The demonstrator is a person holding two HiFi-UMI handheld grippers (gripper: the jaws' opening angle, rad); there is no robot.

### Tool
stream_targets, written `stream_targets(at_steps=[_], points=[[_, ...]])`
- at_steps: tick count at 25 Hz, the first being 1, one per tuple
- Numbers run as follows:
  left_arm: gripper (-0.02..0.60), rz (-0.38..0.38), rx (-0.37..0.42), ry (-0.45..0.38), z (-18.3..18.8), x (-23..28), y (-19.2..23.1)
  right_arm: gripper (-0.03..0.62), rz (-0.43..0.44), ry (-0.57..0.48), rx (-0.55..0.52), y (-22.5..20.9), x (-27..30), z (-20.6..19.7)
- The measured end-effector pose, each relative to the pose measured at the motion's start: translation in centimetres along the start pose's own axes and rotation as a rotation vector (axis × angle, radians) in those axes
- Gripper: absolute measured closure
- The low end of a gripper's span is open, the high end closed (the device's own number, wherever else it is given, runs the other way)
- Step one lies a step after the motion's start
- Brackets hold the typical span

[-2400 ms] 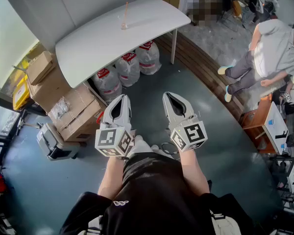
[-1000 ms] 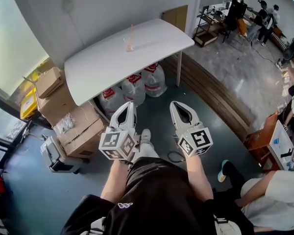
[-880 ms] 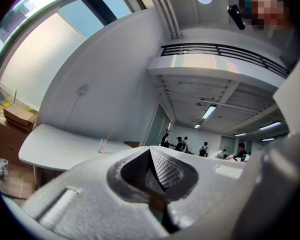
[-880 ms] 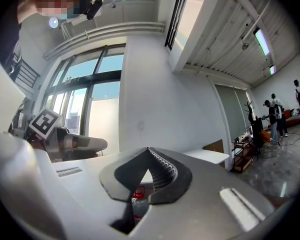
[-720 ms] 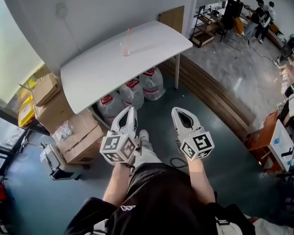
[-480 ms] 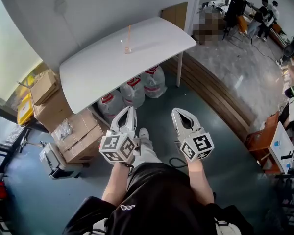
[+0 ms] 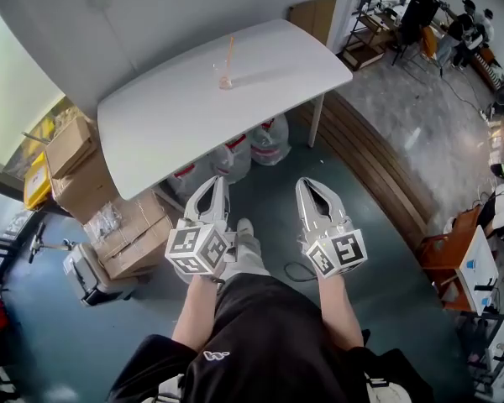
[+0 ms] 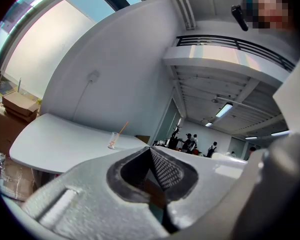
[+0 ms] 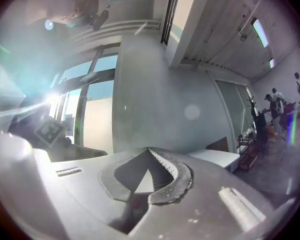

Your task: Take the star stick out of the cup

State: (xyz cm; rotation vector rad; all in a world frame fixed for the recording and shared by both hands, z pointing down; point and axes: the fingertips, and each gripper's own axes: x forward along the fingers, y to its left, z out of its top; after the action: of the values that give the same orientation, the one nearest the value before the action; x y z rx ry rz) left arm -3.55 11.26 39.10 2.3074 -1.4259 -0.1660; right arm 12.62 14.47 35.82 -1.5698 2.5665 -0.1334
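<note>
- Jaws of the left gripper [image 8: 150, 150] are pressed together at the tips. Only the empty hollow shows behind them, and nothing sits between them.
- The right gripper [image 9: 149, 151] is closed tip to tip in the same way and carries nothing.
- Both are held low near the person's waist, side by side and pointing forward.
- Well ahead of the left jaws, a little left of their line, the clear cup [image 8: 112, 140] stands upright on the white table [image 8: 55, 144]. The star stick [image 8: 122, 129] leans out of it to the right, too small here to show its star end.
- From the right jaws the cup lies ahead and off to the left, and the right gripper view does not show it.
- Beyond both jaws, under the table, are water jugs [image 7: 273, 141]. Cardboard boxes [image 7: 76, 154] are stacked further left.
- Over the last couple of seconds the table has drawn nearer in the head view, and its edge now covers more of the jugs. The grippers have kept their low, closed pose.
- This looks like the walk-up. The stick is untouched and out of reach, and a pair of jaws will have to open before any grasp.
</note>
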Motion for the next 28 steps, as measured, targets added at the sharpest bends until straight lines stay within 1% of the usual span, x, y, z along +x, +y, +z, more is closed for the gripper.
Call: stream_targets(at_steps=[4,10,21,28], points=[[0.580,0.034,-0.012,0.009,0.9,2.3,2.6,0.588,0.037,0.016,0.005,-0.6,4.3,-0.2],[0.580,0.068,-0.029,0.007,2.6,6.3,7.0,0.588,0.049,0.032,-0.011,-2.0,10.8,-0.4],[0.580,0.068,-0.058,0.030,5.0,15.0,12.4,0.588,0.060,0.065,-0.024,-5.7,21.3,-0.8],[0.580,0.077,-0.066,0.034,6.6,18.6,15.6,0.588,0.069,0.073,-0.030,-7.1,26.8,-0.9]])
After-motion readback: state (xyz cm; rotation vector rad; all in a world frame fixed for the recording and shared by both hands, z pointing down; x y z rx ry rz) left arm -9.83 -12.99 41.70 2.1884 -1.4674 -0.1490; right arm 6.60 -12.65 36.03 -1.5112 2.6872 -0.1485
